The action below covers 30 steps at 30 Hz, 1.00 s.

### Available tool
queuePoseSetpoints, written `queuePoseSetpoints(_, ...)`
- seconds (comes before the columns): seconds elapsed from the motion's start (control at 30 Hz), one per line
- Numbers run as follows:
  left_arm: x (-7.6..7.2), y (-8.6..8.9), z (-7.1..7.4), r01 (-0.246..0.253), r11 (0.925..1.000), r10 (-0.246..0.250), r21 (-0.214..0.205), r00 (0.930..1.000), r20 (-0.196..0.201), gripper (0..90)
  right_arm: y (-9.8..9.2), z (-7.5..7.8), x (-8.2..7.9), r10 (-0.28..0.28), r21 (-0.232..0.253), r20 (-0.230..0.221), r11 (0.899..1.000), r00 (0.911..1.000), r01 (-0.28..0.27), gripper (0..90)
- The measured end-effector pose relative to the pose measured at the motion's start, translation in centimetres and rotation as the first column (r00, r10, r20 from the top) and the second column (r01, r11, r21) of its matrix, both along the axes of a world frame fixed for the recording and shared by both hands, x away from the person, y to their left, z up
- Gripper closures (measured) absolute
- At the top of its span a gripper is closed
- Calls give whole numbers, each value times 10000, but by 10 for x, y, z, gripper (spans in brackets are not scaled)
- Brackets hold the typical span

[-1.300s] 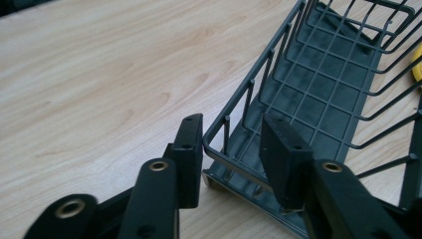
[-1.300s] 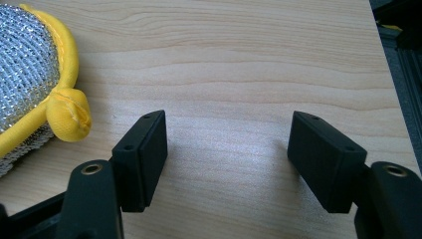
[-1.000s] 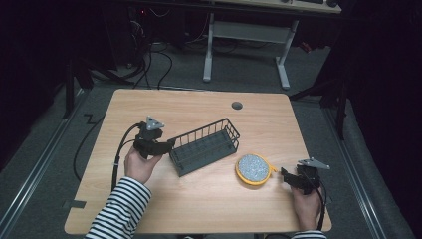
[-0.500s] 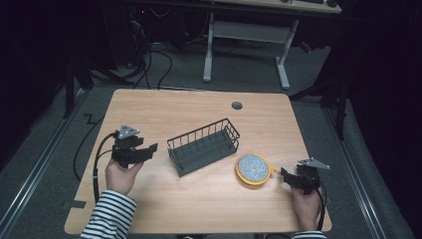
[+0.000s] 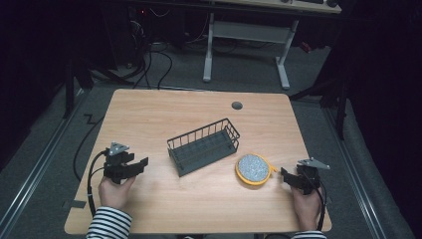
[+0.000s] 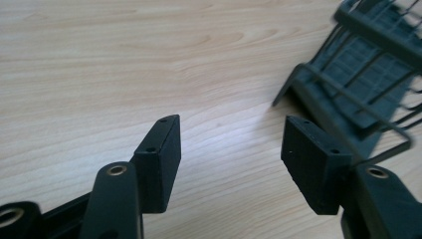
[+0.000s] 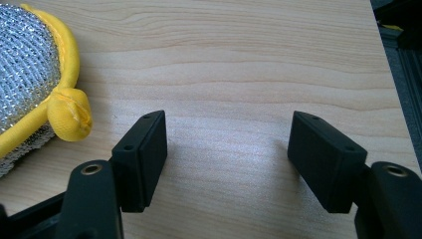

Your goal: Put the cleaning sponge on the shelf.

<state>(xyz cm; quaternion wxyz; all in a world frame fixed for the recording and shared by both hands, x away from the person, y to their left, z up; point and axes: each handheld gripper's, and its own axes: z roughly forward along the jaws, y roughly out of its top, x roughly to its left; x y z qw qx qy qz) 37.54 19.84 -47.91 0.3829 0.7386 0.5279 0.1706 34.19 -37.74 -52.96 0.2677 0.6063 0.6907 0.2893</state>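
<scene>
A dark wire basket (image 5: 204,145) lies slantwise at the middle of the wooden table (image 5: 149,119). In the left gripper view the basket (image 6: 358,74) is at the upper right, apart from the jaws. My left gripper (image 5: 142,164) sits left of it, pointing toward it, open over bare wood (image 6: 229,134). A round yellow-rimmed scrubber with a silver face (image 5: 253,169) rests right of the basket. My right gripper (image 5: 286,177) is just right of the scrubber, open with nothing between its fingers (image 7: 229,129). The scrubber's yellow loop (image 7: 69,119) lies beside the left jaw.
A round grey cable hole (image 5: 237,105) is near the table's far edge. The table's right edge (image 7: 383,74) runs close to my right gripper. Cables (image 5: 84,164) trail off the left side to the floor. A white desk frame (image 5: 246,35) stands behind.
My left gripper has drawn away from the basket's left end, moving left, nearer the front edge and lower. The right gripper, basket and scrubber have stayed put.
</scene>
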Motion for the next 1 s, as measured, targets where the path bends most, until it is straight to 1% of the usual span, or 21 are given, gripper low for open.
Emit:
queuePoseSetpoints(0.17, 5, 5, -17, -360, 9993, 361, 12, 9991, -244, 409, 0, 0, 0, 23, 3, 8, 10000, 10000, -23, 319)
queuePoseSetpoints(0.27, 7, 6, -24, -420, 9991, 422, 53, 9984, -372, 406, 0, 0, 0, 15, 9, 1, 10000, 10000, -15, 319)
queuePoseSetpoints(0.37, 10, 5, -29, -483, 9986, 490, 194, 9980, -397, 399, 0, 0, 0, 8, 9, 1, 10000, 10000, -8, 318)
queuePoseSetpoints(0.43, 11, 4, -32, -506, 9985, 514, 203, 9979, -405, 394, 0, 0, 0, 13, 5, 1, 10000, 10000, -13, 318)
queuePoseSetpoints(0.57, 14, 1, -37, -546, 9974, 561, 460, 9979, -321, 392, 0, 0, 0, 19, -5, 8, 10000, 10000, -19, 318)
queuePoseSetpoints(0.6, 14, 1, -37, -546, 9974, 561, 460, 9979, -321, 392, 0, 0, 0, 19, -5, 8, 10000, 10000, -19, 318)
queuePoseSetpoints(0.63, 15, -1, -40, -538, 9967, 556, 601, 9980, -294, 392, 0, 0, 0, 18, -9, 10, 10000, 10000, -18, 318)
queuePoseSetpoints(0.77, 18, -3, -45, -616, 9956, 638, 707, 9975, -290, 390, 0, 0, 0, 17, -8, 4, 10000, 10000, -17, 318)
queuePoseSetpoints(0.9, 20, -4, -48, -710, 9930, 731, 946, 9972, -183, 384, 0, 0, 0, -5, 8, -1, 10000, 10000, 5, 318)
queuePoseSetpoints(0.97, 21, -5, -49, -728, 9925, 751, 980, 9970, -197, 383, 0, 0, 0, -12, 2, -23, 10000, 10000, 12, 318)
queuePoseSetpoints(1.0, 21, -5, -51, -754, 9912, 784, 1084, 9966, -236, 378, 0, 0, 0, 7, 8, 2, 10000, 10000, -7, 319)
